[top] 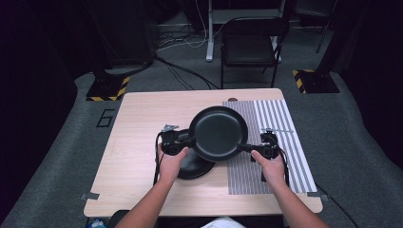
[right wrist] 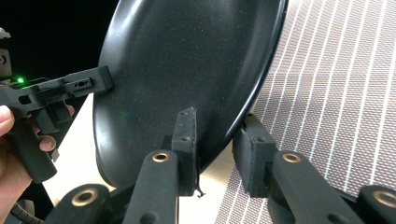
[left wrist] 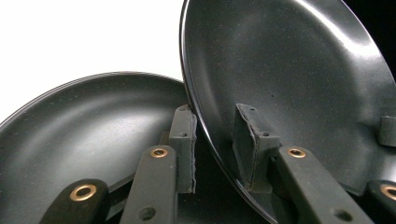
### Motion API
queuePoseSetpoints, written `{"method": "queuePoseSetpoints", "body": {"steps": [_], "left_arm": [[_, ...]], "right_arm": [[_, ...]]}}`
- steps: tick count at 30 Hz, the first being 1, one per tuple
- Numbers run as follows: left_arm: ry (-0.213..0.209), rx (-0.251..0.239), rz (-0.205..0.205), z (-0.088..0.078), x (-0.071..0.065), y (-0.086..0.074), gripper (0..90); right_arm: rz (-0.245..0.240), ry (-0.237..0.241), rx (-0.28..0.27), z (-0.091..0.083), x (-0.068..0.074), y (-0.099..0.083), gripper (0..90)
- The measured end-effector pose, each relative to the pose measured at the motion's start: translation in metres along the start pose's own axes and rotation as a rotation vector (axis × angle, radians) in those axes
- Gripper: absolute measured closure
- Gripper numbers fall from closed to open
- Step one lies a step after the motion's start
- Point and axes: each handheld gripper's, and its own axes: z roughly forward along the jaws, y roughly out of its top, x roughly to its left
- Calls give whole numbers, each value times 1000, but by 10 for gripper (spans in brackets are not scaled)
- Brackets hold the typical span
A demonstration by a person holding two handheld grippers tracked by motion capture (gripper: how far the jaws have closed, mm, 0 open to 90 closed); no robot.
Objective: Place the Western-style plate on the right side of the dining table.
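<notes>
A black plate [top: 218, 132] hangs tilted above the wooden table [top: 138, 114], held at opposite rims. My left gripper [top: 188, 141] is shut on its left rim and my right gripper [top: 242, 147] on its right rim. In the left gripper view the jaws [left wrist: 215, 144] pinch the rim of the raised plate [left wrist: 289, 70], one pad inside the dish and one behind it. A second black plate [left wrist: 84, 135] lies below it on the table [top: 192, 166]. In the right gripper view the jaws [right wrist: 217, 149] clamp the same plate [right wrist: 187, 60], with the left gripper [right wrist: 70, 86] at its far edge.
A grey striped mat [top: 280, 142] covers the table's right part and lies under the right hand [right wrist: 336, 93]. Beyond the far edge stand a dark chair [top: 249, 47], floor cables [top: 180, 71] and two stand bases with yellow-black tape [top: 107, 88].
</notes>
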Motion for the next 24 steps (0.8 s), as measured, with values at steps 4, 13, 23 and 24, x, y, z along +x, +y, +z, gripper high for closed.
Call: {"method": "queuePoseSetpoints", "body": {"steps": [4,13,23,24], "left_arm": [[-10,2,3,3,-3,1,693],[-26,6,2,10,-6,2,694],[-38,6,18,17,-13,6,694],[-40,8,19,17,-13,7,694]], "right_arm": [[2,-9,-11,-4,-2,0,709],[5,-24,-19,-10,-5,0,709],[9,-37,-38,-17,-9,0,709],[11,-37,-40,-18,-10,0,709]]}}
